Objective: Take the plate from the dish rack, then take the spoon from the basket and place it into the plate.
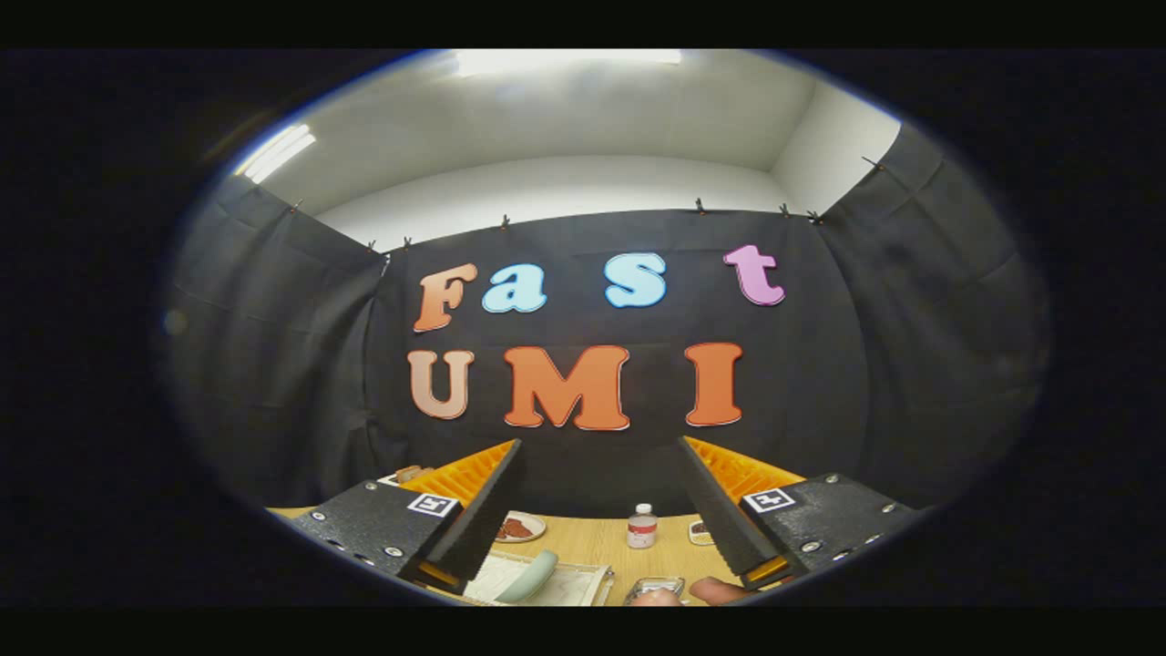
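Note:
My gripper is open, with nothing between its fingers, and is held well above the wooden table. Low between the fingers, a pale green plate stands on edge in a white dish rack. Right of the rack sits a small clear container, perhaps the basket; what it holds cannot be made out. A person's fingertips rest beside it, close under the right finger.
Farther back on the table stand a small bottle with a white cap, a small plate with something brown on it and another little dish. The black cloth wall closes the table's far side.

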`<state>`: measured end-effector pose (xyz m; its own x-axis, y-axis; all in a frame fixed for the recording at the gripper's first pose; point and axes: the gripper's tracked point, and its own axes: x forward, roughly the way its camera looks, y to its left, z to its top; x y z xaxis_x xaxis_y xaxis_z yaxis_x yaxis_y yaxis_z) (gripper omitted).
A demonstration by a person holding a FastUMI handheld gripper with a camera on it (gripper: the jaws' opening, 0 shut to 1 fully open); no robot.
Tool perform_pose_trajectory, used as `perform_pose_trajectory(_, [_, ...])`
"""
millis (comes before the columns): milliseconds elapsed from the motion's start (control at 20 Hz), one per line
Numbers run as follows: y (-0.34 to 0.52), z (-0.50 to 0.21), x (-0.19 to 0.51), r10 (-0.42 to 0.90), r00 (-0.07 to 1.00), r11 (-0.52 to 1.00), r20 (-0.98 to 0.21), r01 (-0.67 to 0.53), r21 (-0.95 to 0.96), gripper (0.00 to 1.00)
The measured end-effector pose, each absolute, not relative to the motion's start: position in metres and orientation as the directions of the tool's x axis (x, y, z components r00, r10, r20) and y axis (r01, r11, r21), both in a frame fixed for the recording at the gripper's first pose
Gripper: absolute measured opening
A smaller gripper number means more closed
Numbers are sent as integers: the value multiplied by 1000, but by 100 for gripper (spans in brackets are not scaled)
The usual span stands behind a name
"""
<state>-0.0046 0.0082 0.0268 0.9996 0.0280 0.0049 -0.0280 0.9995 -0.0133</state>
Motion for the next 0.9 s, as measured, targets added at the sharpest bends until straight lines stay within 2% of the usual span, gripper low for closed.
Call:
perform_pose_trajectory(450, [14, 22, -3, 42, 996, 999, -77, -41, 12, 98])
perform_pose_trajectory(900, [21, -37, 22, 62, 931, 991, -359, -13, 136, 98])
